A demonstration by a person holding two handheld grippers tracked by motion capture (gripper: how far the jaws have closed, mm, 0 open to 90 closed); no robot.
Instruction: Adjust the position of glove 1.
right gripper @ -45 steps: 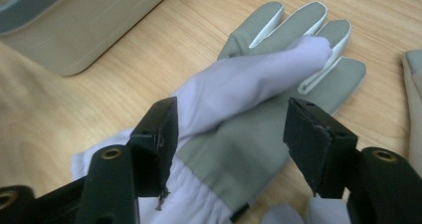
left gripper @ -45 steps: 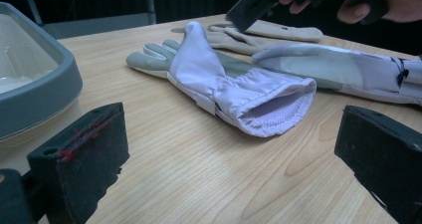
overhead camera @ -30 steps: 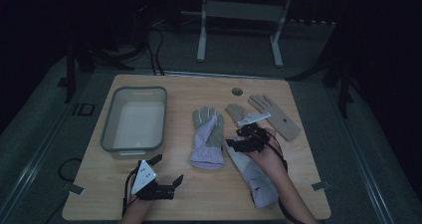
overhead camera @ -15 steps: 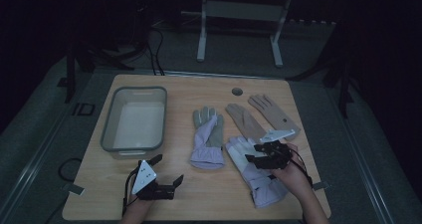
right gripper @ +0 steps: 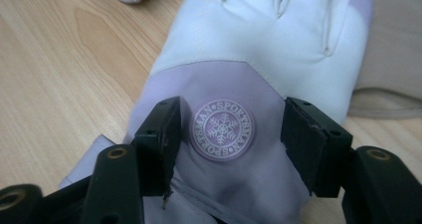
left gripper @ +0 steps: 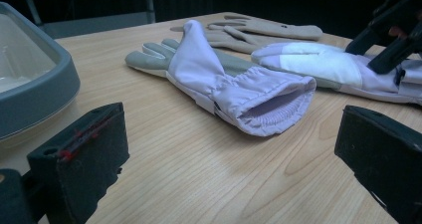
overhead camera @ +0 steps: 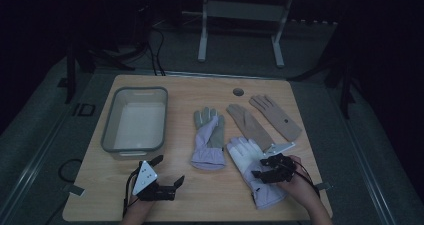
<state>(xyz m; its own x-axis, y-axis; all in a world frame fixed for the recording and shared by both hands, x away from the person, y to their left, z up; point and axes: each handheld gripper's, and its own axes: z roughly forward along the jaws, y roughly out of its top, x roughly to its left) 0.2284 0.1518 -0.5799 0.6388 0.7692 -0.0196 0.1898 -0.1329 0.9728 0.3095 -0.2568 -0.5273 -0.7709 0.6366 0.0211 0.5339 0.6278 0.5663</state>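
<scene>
So, quick rundown, left to right:

Tub (overhead camera: 111, 116): parked at 9 o'clock on the table (overhead camera: 210, 205), mouth up, probably the drop-off spot for the gloves.

Left gripper (overhead camera: 165, 172): resting near 7 o'clock, jaws wide apart with nothing between them; looks like it's just waiting its turn, aimed at the cuff of the folded glove.

Folded glove (overhead camera: 207, 140): dead centre, lilac back doubled over its grey palm, cuff toward the person.

White-and-lilac glove (overhead camera: 248, 161): at 5 o'clock, flat, round logo up.

Right gripper (right gripper: 231, 134): low over that glove, jaws have just been opening and straddle the logo patch, pads not pinching yet. I'd guess that's to bunch the fabric.

Tan gloves (overhead camera: 276, 116): at 2 o'clock, side by side, untouched.
</scene>
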